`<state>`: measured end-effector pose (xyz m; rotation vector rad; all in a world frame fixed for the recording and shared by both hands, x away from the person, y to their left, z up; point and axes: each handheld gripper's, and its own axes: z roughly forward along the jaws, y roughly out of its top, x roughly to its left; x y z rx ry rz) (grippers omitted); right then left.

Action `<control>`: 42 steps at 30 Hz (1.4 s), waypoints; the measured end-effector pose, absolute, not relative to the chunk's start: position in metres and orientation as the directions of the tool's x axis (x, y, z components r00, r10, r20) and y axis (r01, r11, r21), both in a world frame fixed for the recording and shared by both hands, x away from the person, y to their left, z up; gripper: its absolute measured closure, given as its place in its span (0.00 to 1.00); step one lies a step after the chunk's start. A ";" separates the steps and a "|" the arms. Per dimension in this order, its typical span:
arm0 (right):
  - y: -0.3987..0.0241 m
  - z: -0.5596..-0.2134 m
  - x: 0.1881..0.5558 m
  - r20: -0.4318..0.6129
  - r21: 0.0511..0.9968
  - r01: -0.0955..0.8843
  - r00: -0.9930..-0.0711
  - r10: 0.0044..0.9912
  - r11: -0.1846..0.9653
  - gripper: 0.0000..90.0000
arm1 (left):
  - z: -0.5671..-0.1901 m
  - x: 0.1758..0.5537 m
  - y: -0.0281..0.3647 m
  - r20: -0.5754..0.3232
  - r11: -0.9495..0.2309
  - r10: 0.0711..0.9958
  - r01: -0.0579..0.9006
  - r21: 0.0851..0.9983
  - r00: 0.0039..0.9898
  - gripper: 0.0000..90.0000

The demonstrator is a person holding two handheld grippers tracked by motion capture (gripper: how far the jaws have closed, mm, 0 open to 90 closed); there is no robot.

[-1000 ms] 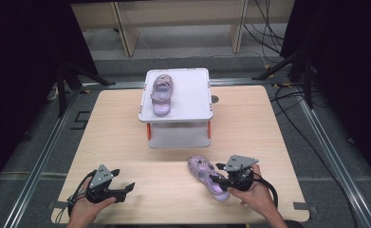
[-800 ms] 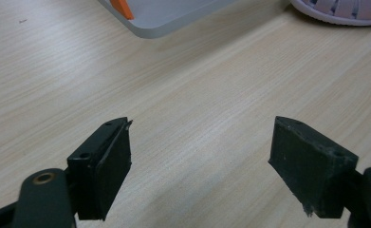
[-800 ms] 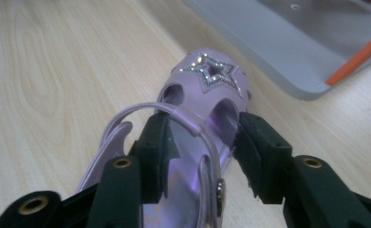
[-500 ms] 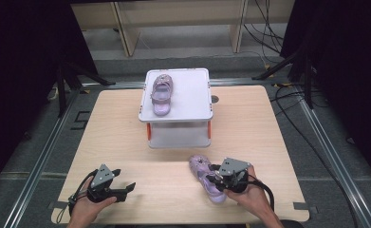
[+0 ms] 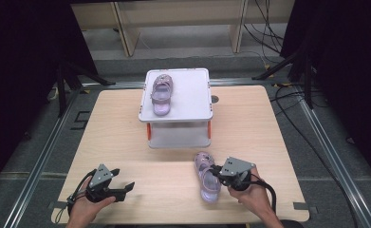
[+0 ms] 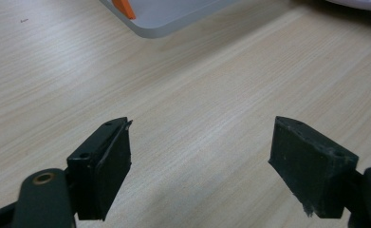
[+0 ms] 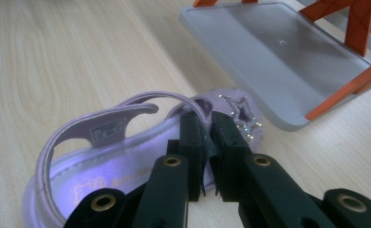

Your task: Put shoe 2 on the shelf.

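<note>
Sandal, lilac, pinched at the strap

Sandal: child's size, lilac, glossy synthetic upper, padded insole with faint print, rhinestone star on the front band. Lies flat on the worktop, near right, just in front of the stand.
Right gripper: black fingers have just been closing and now sit almost together, pinching the thin arched strap of the sandal.
Left gripper: blocky matte fingers spread wide, holding nothing, low over bare worktop at near left.
Second sandal: matching lilac, on the stand's top shelf, left half.
Stand: two pale grey plastic trays, rounded corners, orange posts.
Worktop: light wood-grain laminate.
</note>
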<state>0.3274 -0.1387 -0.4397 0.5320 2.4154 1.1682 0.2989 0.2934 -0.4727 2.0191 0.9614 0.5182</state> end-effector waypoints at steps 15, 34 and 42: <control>-0.149 -0.414 0.334 -0.119 0.868 0.172 -0.839 0.532 0.466 0.94 | -0.472 0.299 0.294 -0.003 -0.346 0.789 0.448 0.824 0.615 0.23; -0.148 -0.381 0.336 -0.134 0.875 0.146 -0.843 0.522 0.461 0.94 | -0.473 0.300 0.294 -0.008 -0.342 0.792 0.454 0.823 0.610 0.23; -0.143 -0.367 0.341 -0.140 0.877 0.130 -0.852 0.505 0.463 0.94 | -0.472 0.300 0.296 0.014 -0.365 0.788 0.449 0.815 0.616 0.23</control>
